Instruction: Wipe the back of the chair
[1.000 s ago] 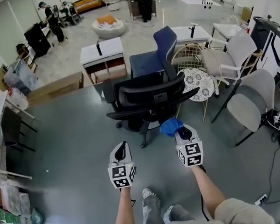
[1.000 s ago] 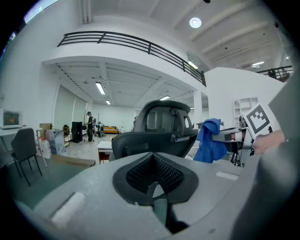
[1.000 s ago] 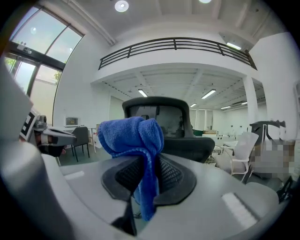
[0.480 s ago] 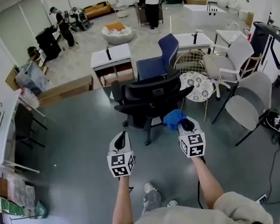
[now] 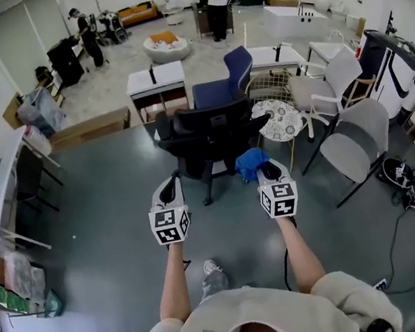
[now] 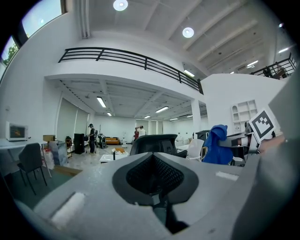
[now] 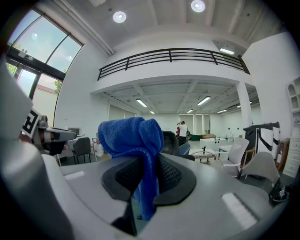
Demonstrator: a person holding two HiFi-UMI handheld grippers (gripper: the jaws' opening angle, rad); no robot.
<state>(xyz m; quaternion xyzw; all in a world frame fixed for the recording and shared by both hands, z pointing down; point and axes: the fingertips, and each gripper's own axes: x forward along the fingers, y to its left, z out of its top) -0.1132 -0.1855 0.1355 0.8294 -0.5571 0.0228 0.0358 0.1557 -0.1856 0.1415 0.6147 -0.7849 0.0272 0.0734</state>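
A person is holding a blue cloth (image 5: 249, 164) pinched in the closed right gripper (image 5: 268, 171), ready for wiping. The black chair (image 5: 212, 131) is standing at 12 o'clock, its back facing them, untouched. The left gripper (image 5: 172, 186) is closed and empty.

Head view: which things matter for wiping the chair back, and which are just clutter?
Job:
black office chair
blue cloth
right gripper, shut on the cloth
left gripper, shut, empty

Lying about:
blue chair
grey chair
round white table
white desk
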